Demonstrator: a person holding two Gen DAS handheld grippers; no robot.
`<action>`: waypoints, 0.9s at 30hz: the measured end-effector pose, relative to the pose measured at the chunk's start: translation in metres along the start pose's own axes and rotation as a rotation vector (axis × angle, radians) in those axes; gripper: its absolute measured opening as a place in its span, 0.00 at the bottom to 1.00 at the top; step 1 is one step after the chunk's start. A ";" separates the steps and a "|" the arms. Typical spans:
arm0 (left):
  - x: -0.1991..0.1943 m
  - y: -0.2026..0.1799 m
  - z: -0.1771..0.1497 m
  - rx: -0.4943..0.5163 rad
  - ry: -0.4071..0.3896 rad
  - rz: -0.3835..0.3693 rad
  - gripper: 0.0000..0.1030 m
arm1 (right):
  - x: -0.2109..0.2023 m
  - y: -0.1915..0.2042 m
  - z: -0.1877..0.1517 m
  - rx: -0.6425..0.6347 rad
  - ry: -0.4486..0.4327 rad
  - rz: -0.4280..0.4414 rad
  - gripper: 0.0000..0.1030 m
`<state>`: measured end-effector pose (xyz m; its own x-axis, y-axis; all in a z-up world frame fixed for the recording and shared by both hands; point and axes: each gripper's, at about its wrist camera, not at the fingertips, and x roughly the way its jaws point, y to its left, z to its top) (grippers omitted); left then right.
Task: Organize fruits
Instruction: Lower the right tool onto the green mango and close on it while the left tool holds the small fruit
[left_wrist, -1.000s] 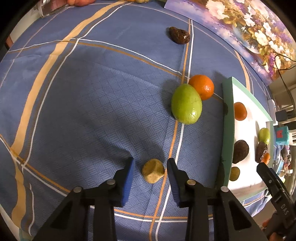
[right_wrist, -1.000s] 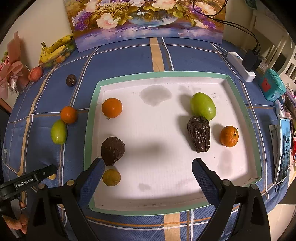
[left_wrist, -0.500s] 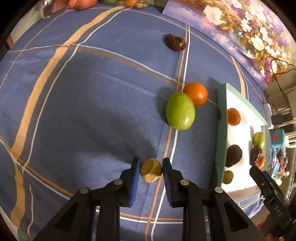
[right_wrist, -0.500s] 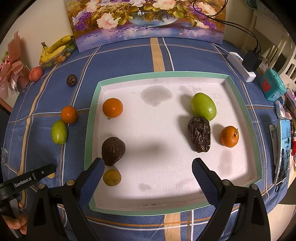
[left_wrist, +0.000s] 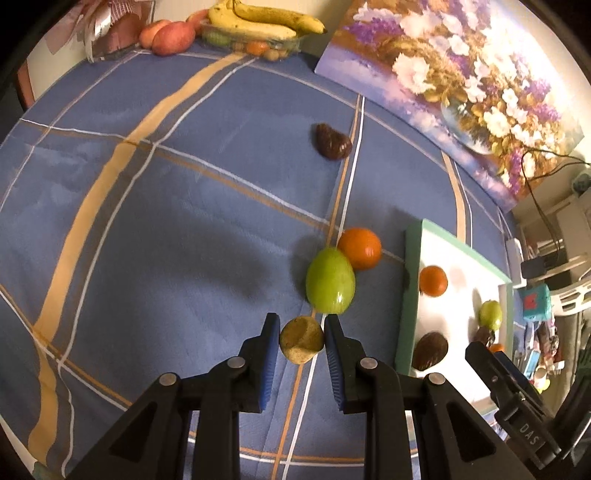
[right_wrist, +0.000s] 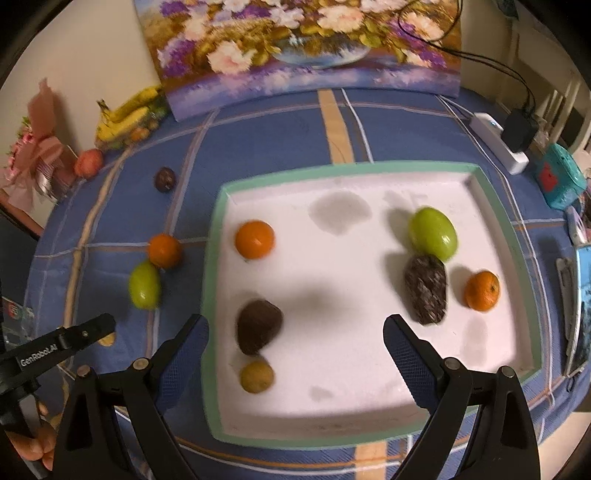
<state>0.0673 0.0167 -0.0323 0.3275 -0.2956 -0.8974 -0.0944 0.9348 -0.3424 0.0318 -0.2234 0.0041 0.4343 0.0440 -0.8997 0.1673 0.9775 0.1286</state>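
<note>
Gripping the small yellow fruit (left_wrist: 301, 340) between both blue pads, my left tongs (left_wrist: 301, 345) are clamped on it above the blue checked tablecloth (left_wrist: 147, 229). My right tongs (right_wrist: 295, 354) hang with jaws wide apart and empty over the near part of the white tray (right_wrist: 214, 295).

Procedure for the step in hand, as I judge it: keep the squeeze even, since the fruit is round and sits near the pad tips, where it could roll out. Carry it level toward the tray and clear the raised green rim before lowering.

Clearances: the green fruit (left_wrist: 330, 280) lies just beyond the pad tips, touching the orange (left_wrist: 360, 248) behind it; avoid brushing either on the way. A dark brown fruit (left_wrist: 332, 142) sits well apart, farther back on the cloth.

Open room in the tray: the middle is bare. Along its left side lie an orange (right_wrist: 255, 239), a dark fruit (right_wrist: 258, 326) and another small yellow fruit (right_wrist: 256, 376); the right side holds a green fruit (right_wrist: 433, 233), a wrinkled brown fruit (right_wrist: 425, 290) and an orange (right_wrist: 482, 290). Setting down beside the yellow one looks sensible.
</note>
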 end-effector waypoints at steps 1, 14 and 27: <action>-0.001 0.000 0.002 -0.004 -0.006 0.001 0.25 | 0.001 0.003 0.002 -0.001 -0.008 0.009 0.93; -0.003 0.031 0.024 -0.131 -0.053 0.013 0.25 | 0.007 0.045 0.023 -0.067 -0.098 0.158 0.93; -0.005 0.061 0.048 -0.210 -0.075 0.028 0.25 | 0.034 0.092 0.029 -0.166 -0.114 0.186 0.81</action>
<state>0.1049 0.0849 -0.0353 0.3906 -0.2473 -0.8867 -0.2958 0.8785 -0.3753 0.0876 -0.1382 -0.0024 0.5420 0.2113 -0.8133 -0.0673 0.9757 0.2086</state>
